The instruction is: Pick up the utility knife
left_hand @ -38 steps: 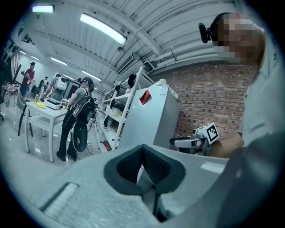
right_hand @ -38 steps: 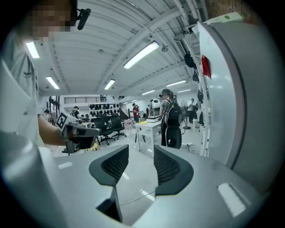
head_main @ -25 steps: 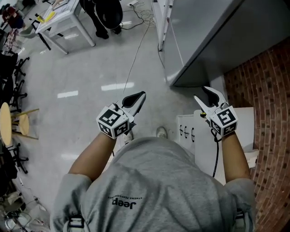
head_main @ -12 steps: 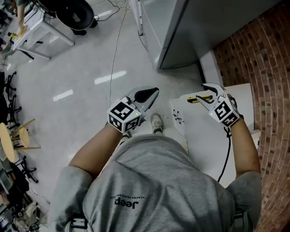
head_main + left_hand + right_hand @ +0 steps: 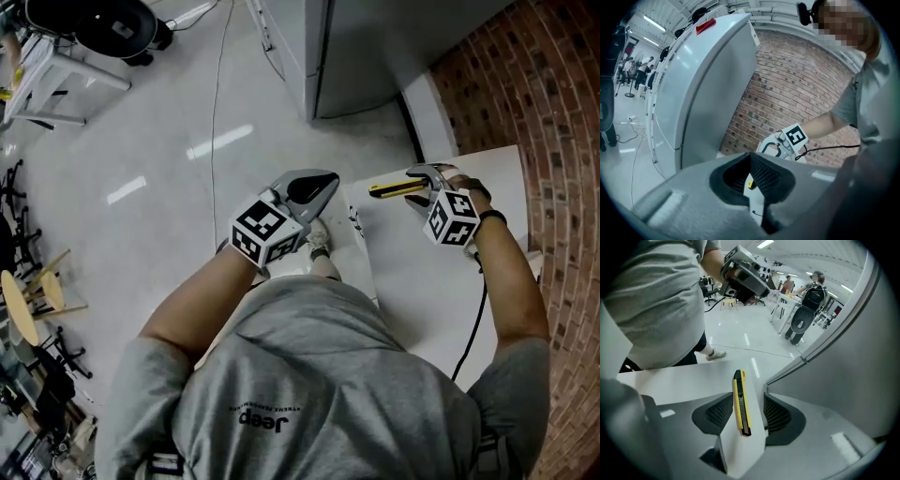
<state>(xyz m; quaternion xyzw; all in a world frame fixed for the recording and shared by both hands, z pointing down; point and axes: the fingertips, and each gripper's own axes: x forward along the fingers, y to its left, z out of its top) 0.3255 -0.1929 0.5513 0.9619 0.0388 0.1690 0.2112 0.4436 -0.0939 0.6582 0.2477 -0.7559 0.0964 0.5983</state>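
The right gripper (image 5: 748, 408) points steeply down at the white table (image 5: 441, 281), and its own view tells what the head view cannot: the knife (image 5: 741, 404) lies flat on the table between the jaws, which have just been opening and stand wide, pads clear of it on both sides (nothing gripped). From the head view the knife is only a yellow bar near the table's far left corner, poking out beside that gripper, with a grey cabinet (image 5: 394, 37) and a brick wall (image 5: 544, 112) beyond. The left gripper (image 5: 319, 186) hovers over the floor (image 5: 169, 169) just beside the table; its view shows the tips together, empty.
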